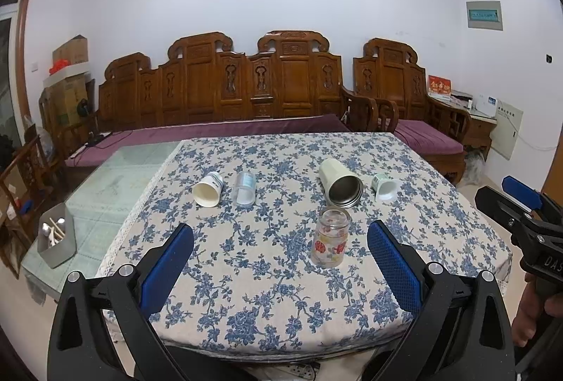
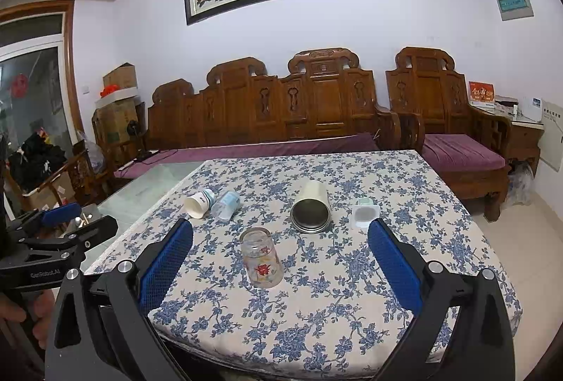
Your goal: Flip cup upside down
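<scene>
Centrally, floral glass cup (image 2: 261, 258): upside down on blue-flowered tablecloth (image 2: 316, 310), near front edge. Behind, lying sideways: paper cup (image 2: 197, 203), clear plastic cup (image 2: 226, 204), steel tumbler (image 2: 312, 210), small white cup (image 2: 365, 213). Left gripper (image 1: 280, 256), right gripper (image 2: 280, 254): jaws spread wide, gripping nothing.

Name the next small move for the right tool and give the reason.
Probably ease the open right tool forward around the clear flower-printed glass cup. It stands between the tool's blue pads, ungrasped, nearer than the four cups lying on the floral tablecloth.
</scene>
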